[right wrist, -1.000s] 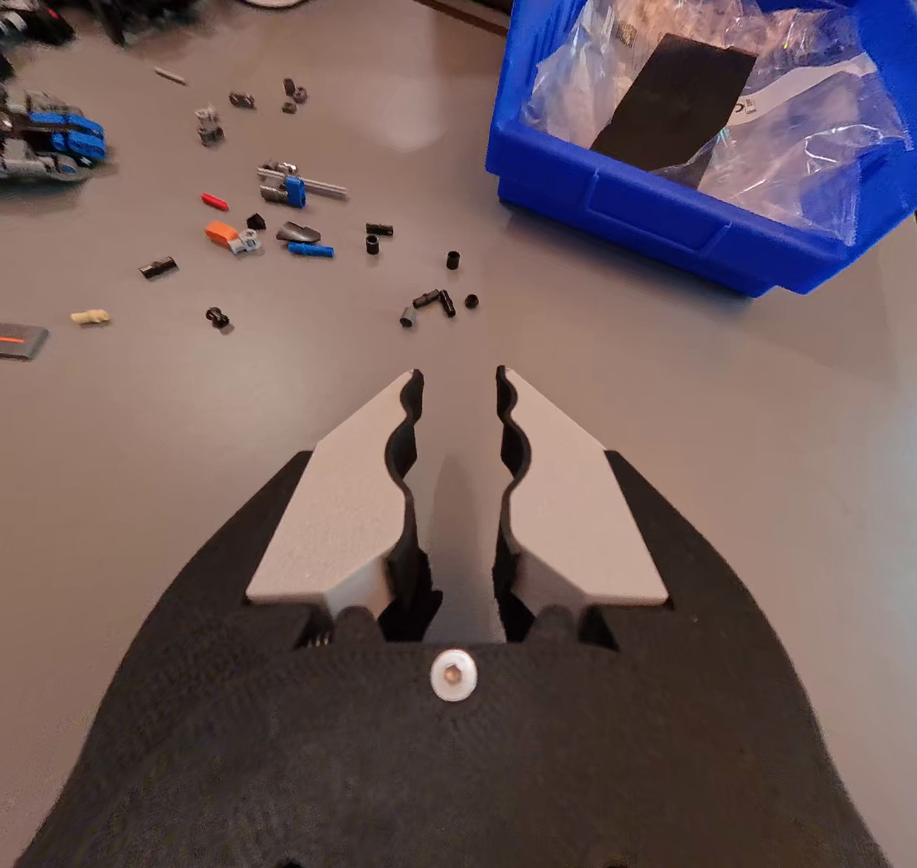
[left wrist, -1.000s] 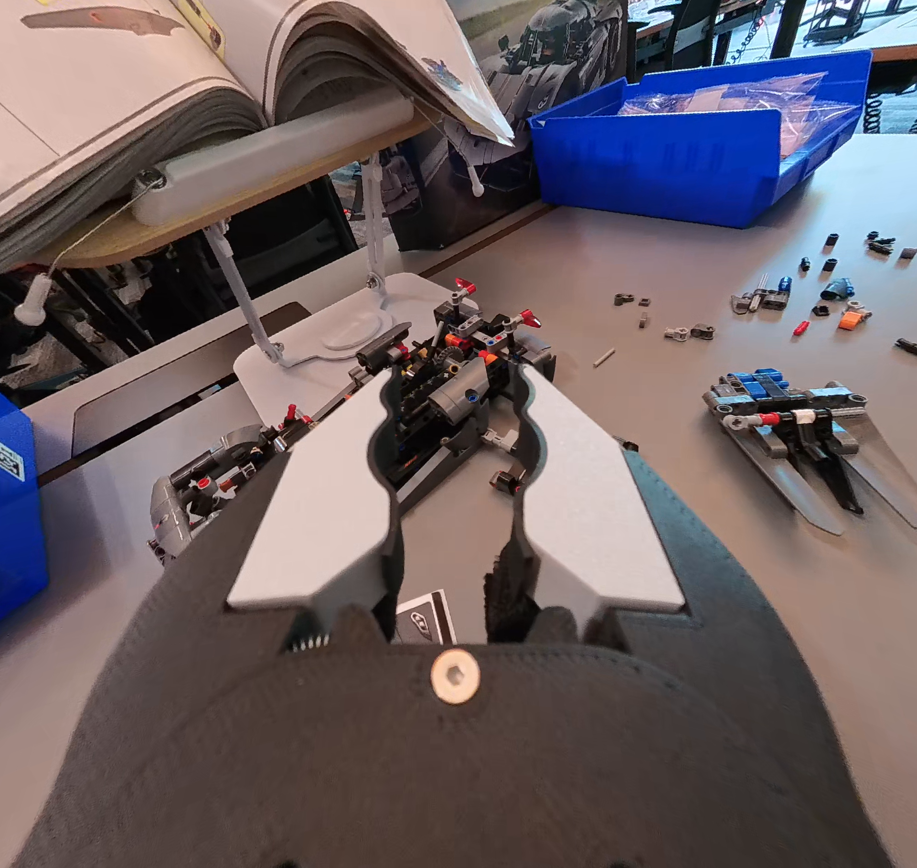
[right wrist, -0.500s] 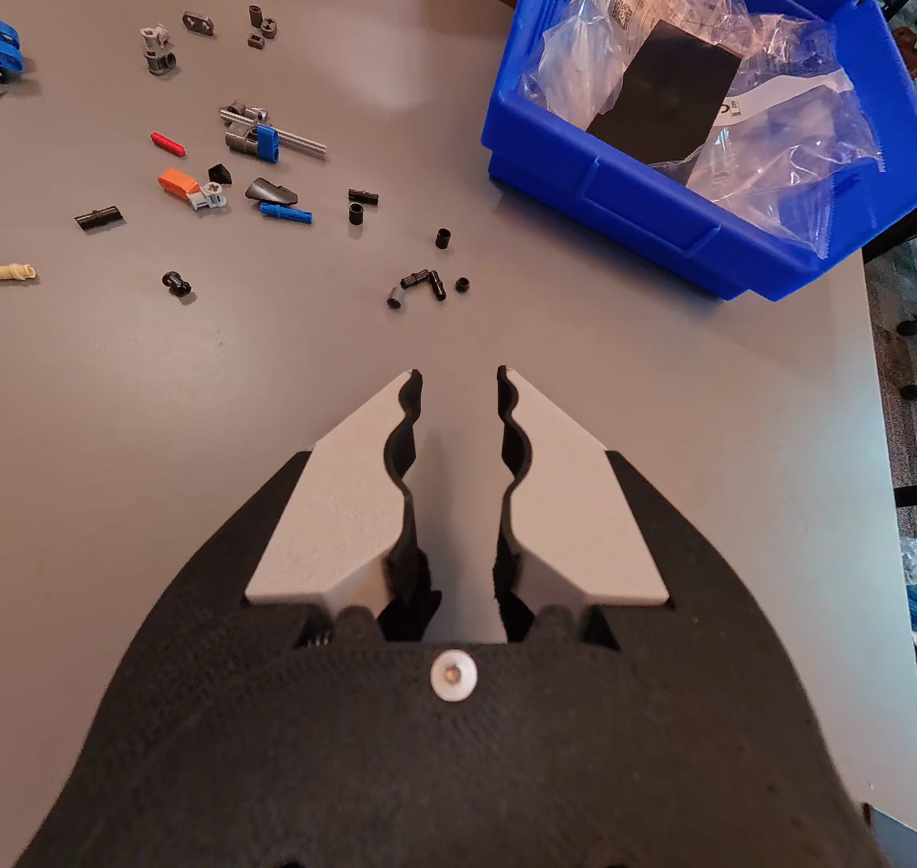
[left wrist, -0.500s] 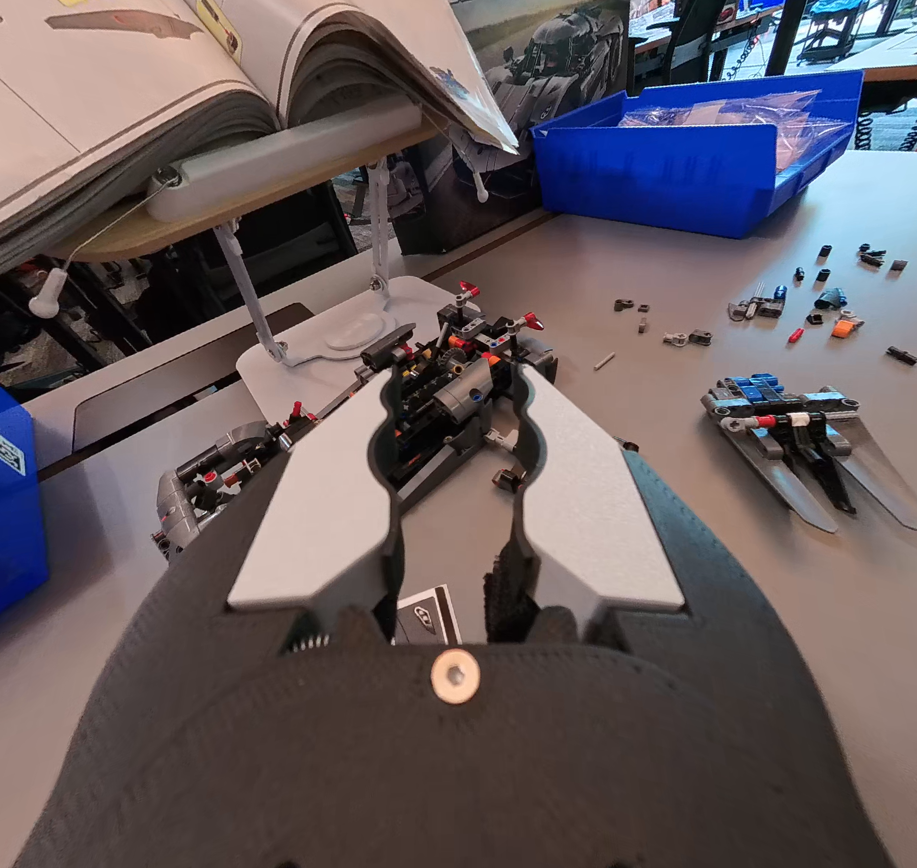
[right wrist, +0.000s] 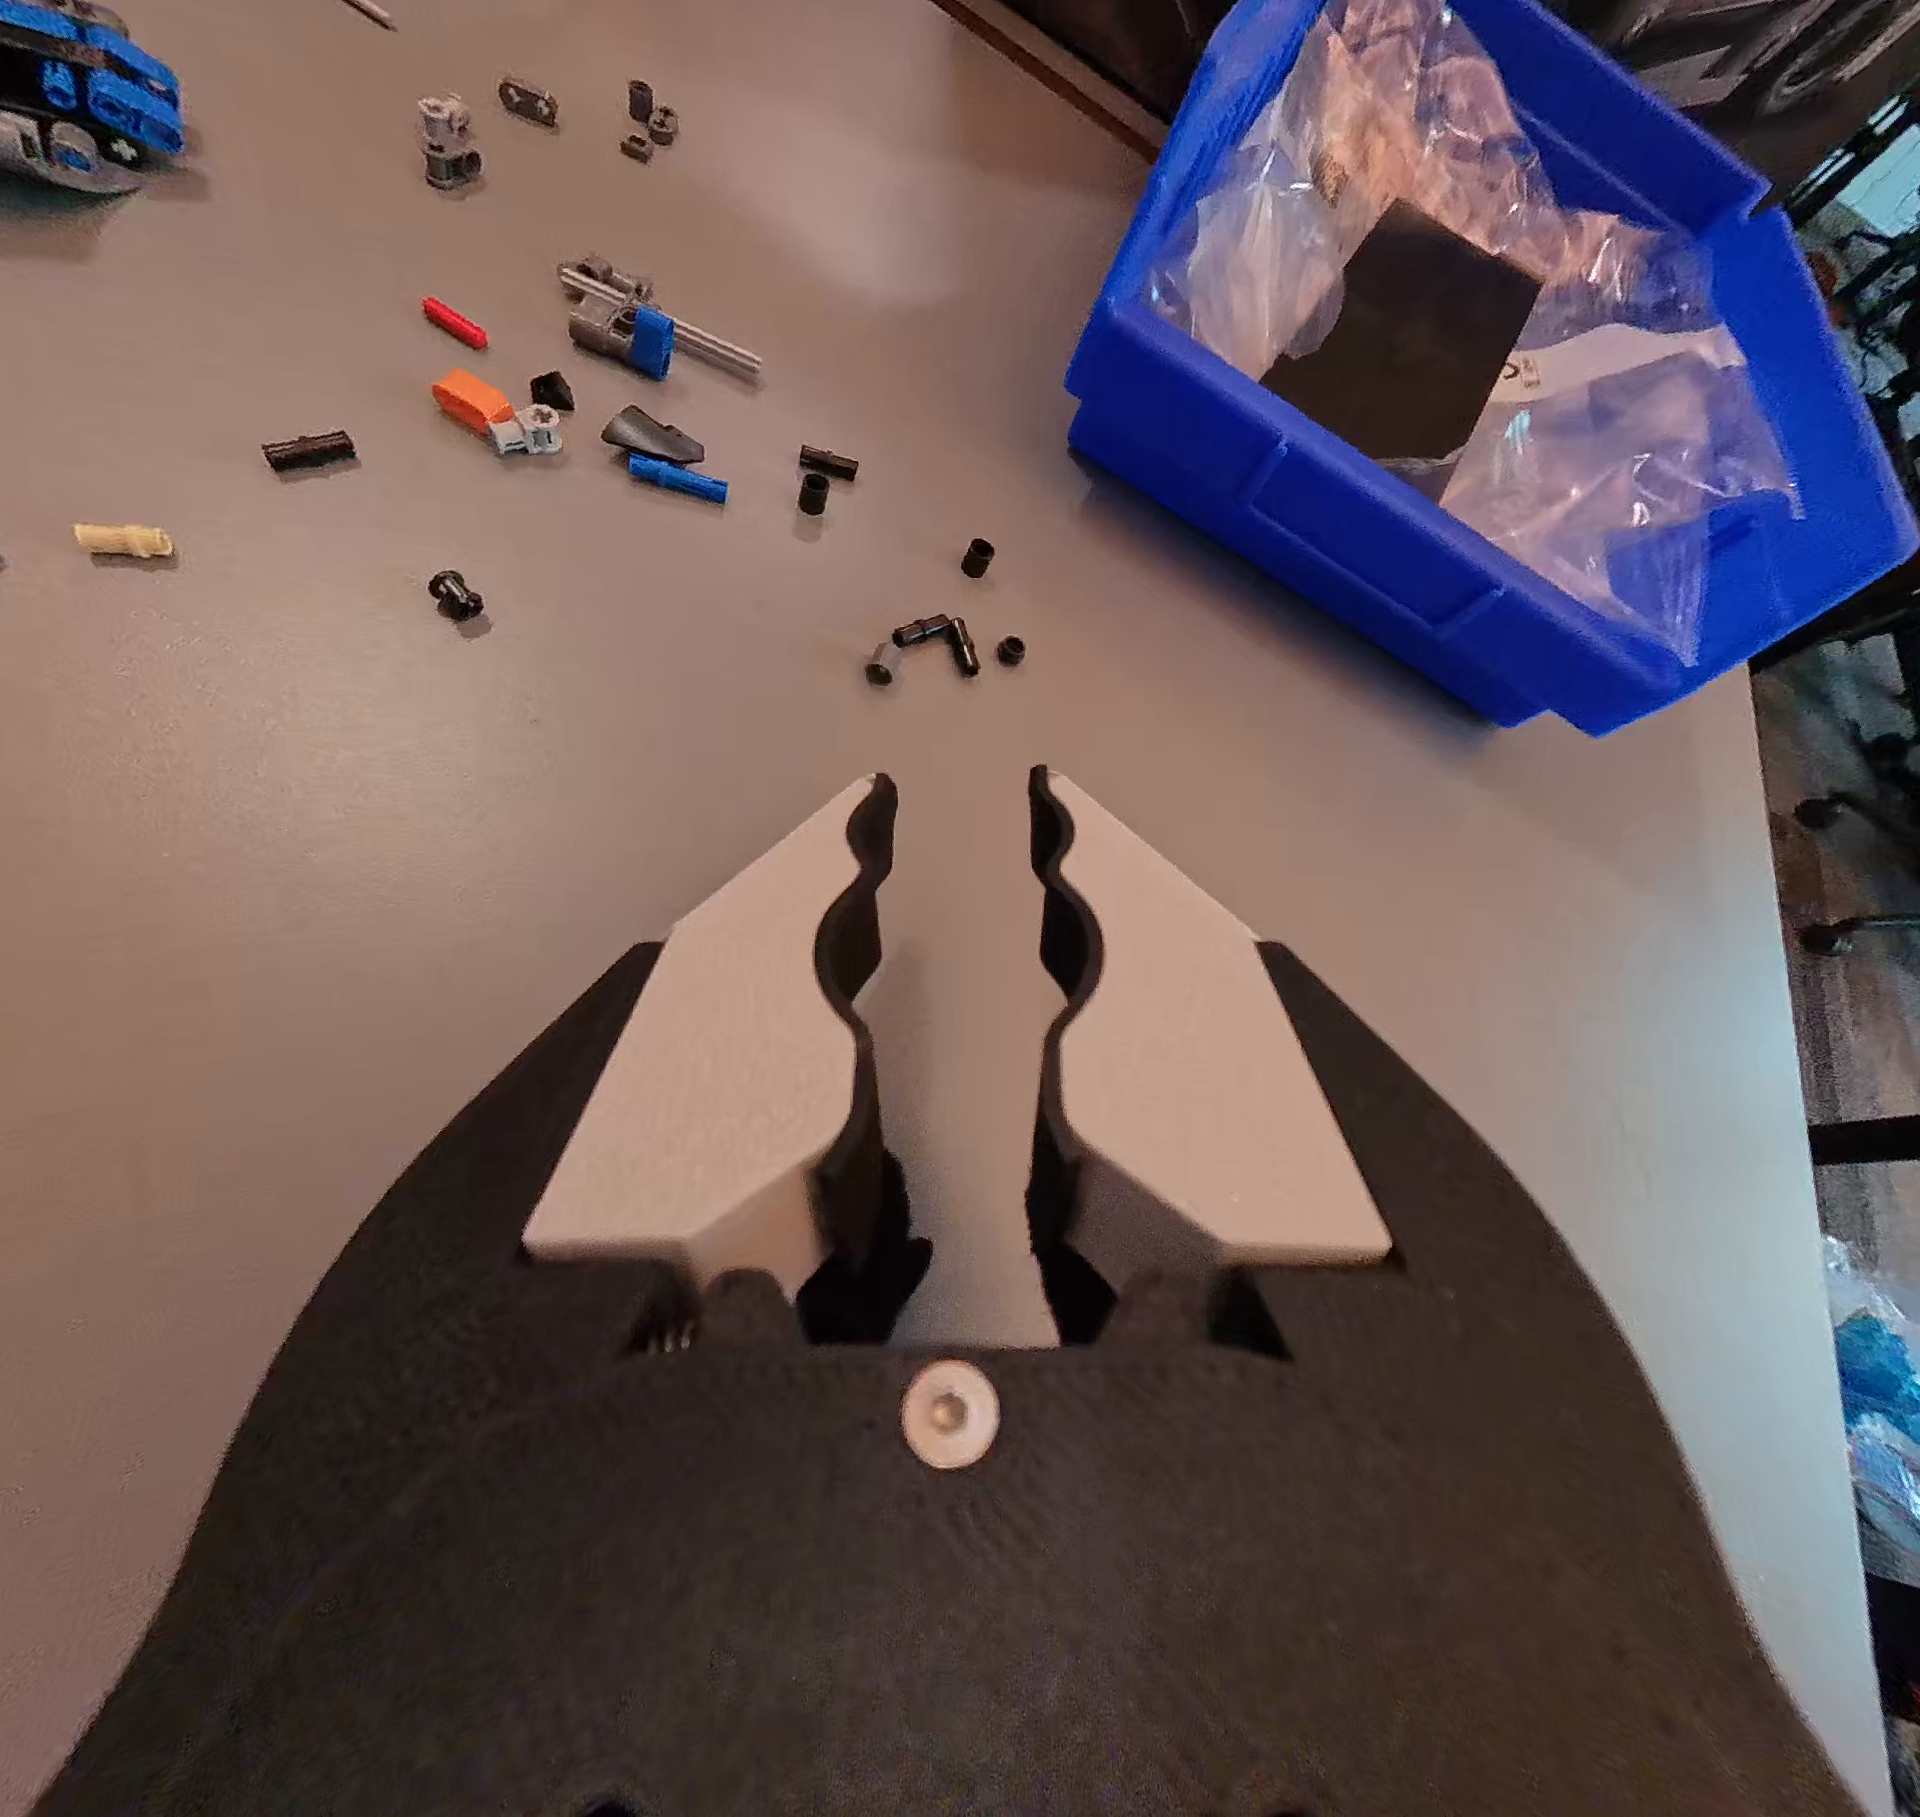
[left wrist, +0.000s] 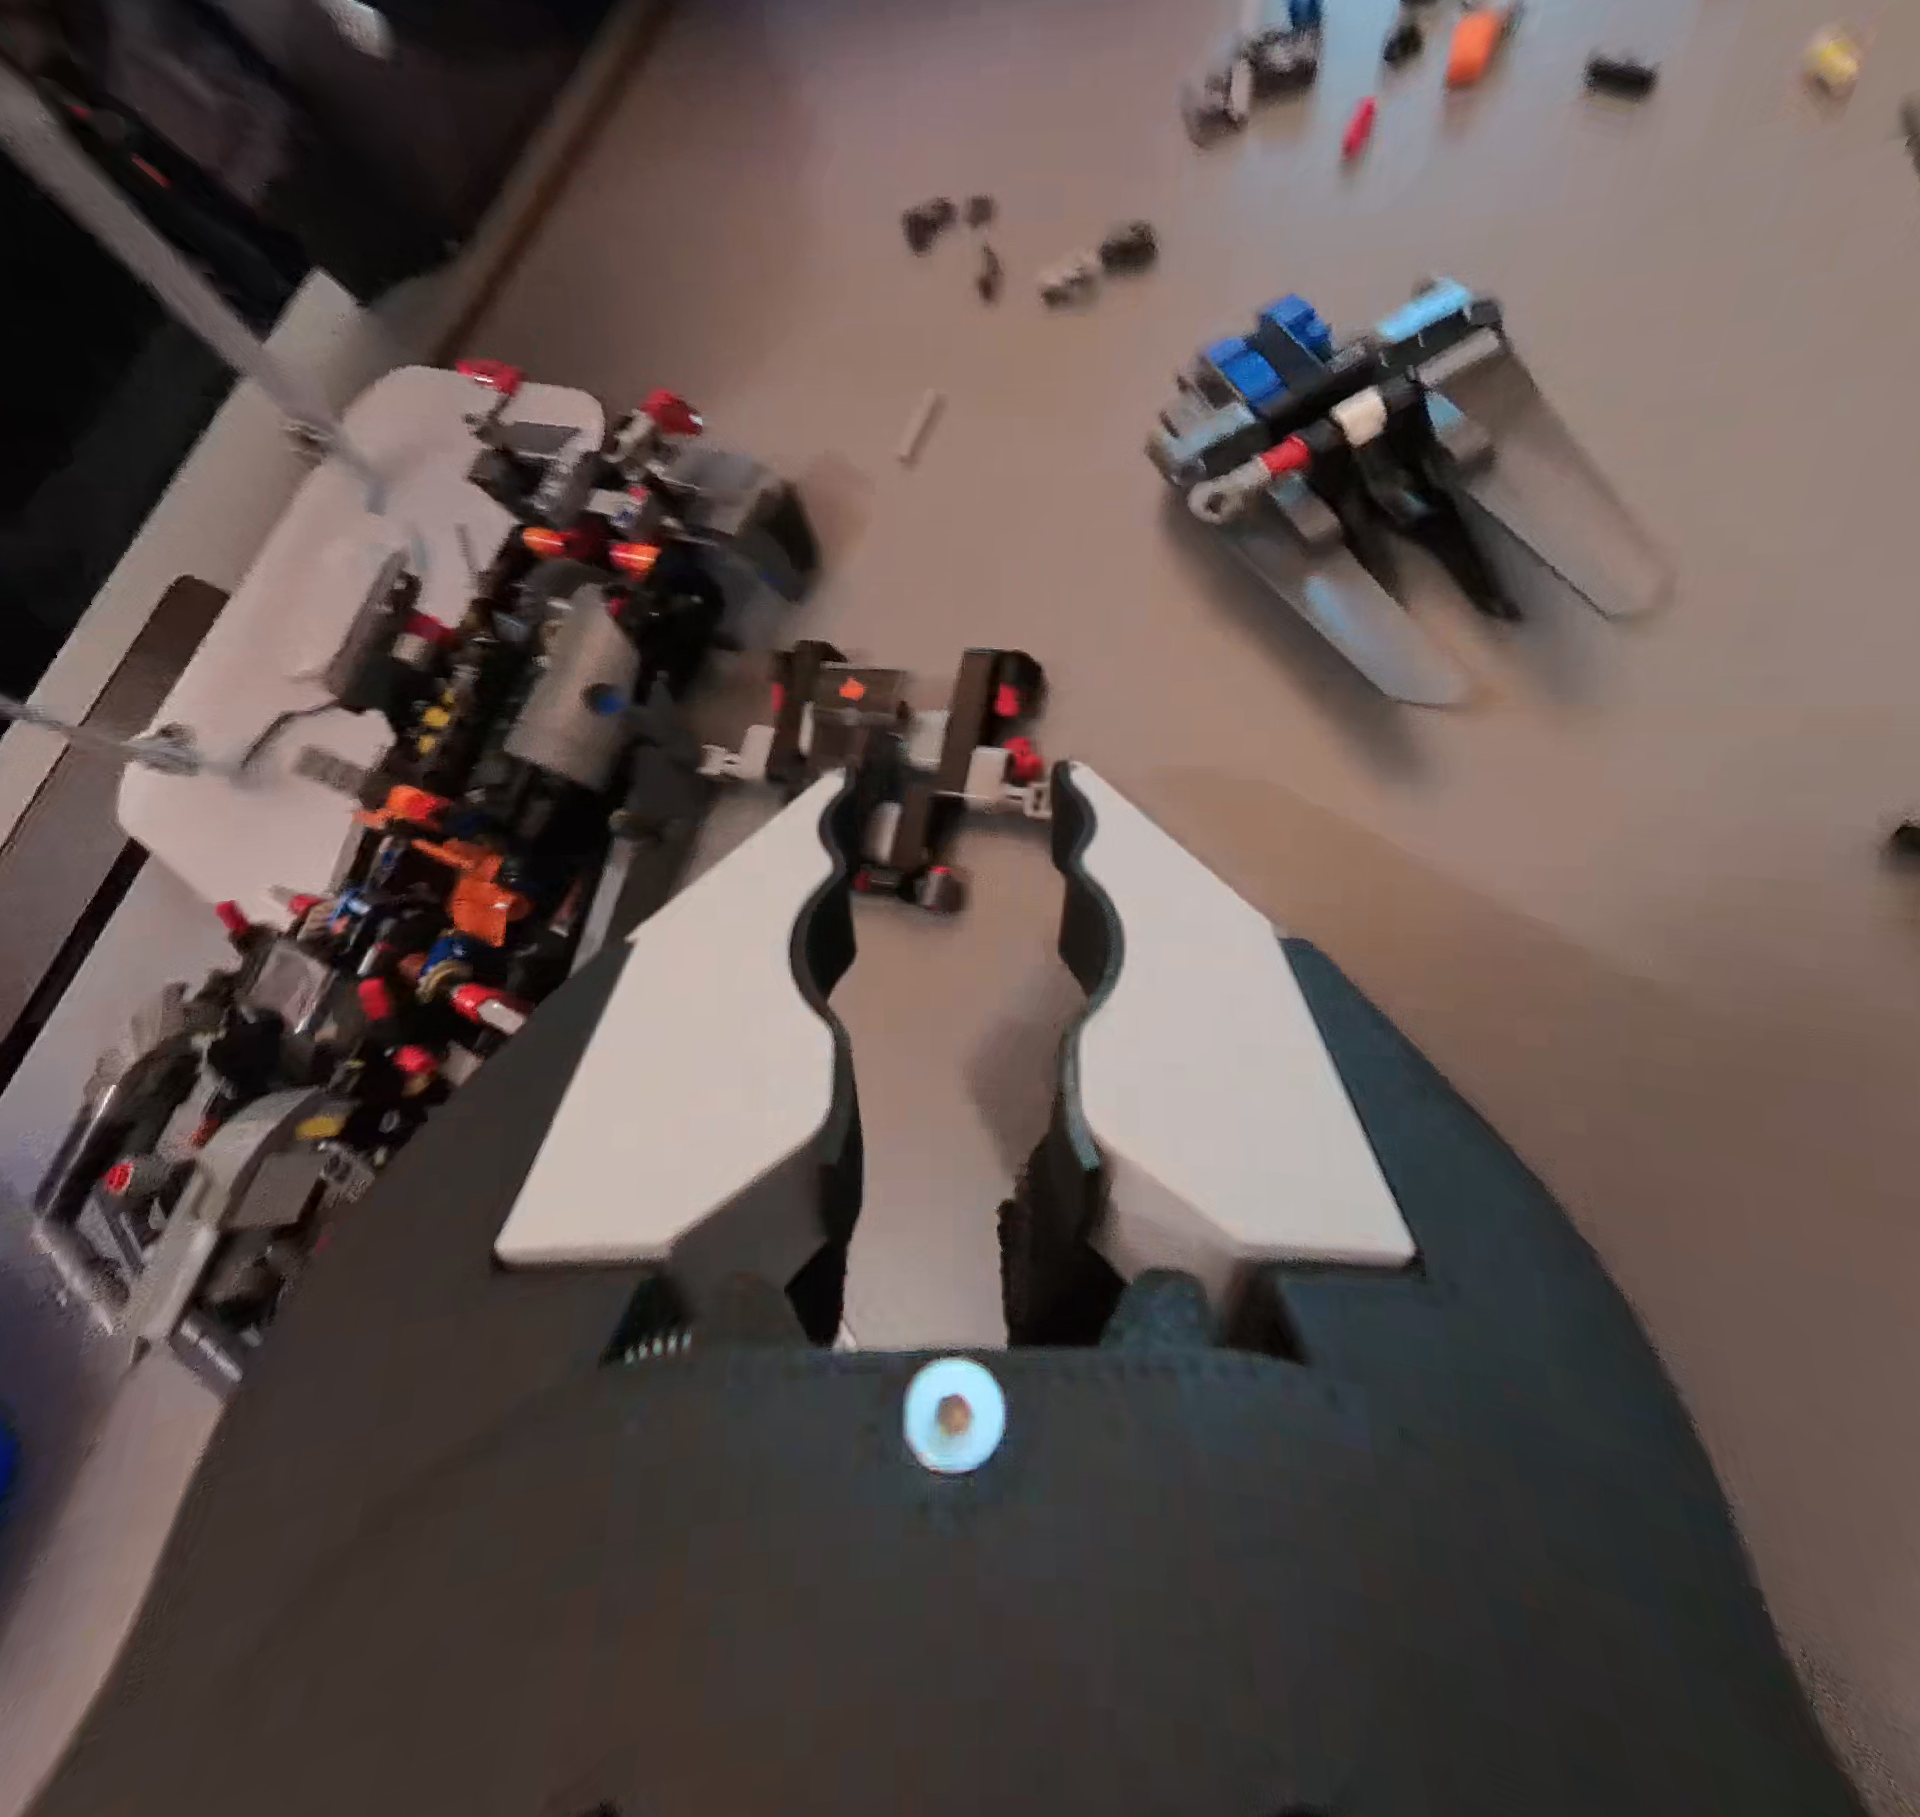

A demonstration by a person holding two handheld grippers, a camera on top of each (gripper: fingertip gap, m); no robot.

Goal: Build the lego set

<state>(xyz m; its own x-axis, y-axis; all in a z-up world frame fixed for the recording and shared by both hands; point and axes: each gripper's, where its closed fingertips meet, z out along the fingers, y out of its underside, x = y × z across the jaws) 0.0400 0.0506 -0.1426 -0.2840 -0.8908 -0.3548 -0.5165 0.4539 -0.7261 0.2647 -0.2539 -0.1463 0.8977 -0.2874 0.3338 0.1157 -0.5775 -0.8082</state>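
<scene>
Left wrist view, table [left wrist: 1351, 936]: grey top, picture smeared by motion blur.
Left wrist view, main build [left wrist: 488, 791]: long dark lego chassis with orange and red bits, lying along the left, partly over a white stand base [left wrist: 260, 624].
Left wrist view, wing sub-assembly [left wrist: 1382, 489]: blue, black and grey, flat on the table, well apart to the right of the main build.
Left wrist view, small sub-assembly [left wrist: 904, 739]: black and grey with red pins, just past the fingertips and beside the main build.
Left wrist view, left gripper [left wrist: 951, 791]: fingers spread wide, nothing between them, above the table.
Right wrist view, blue bin [right wrist: 1299, 479]: at the table's far right corner, holding clear plastic bags [right wrist: 1621, 479] and a black flat piece [right wrist: 1403, 354].
Right wrist view, right gripper [right wrist: 961, 780]: fingers parted by a moderate gap, holding nothing, bare table beneath.
Right wrist view, loose parts: scattered ahead and left; a grey and blue axle piece [right wrist: 649, 328], an orange piece [right wrist: 473, 398], a red pin [right wrist: 454, 321], a blue pin [right wrist: 677, 479], a tan pin [right wrist: 123, 539].
Right wrist view, black pins [right wrist: 940, 640]: small cluster nearest the fingertips, not touching them.
</scene>
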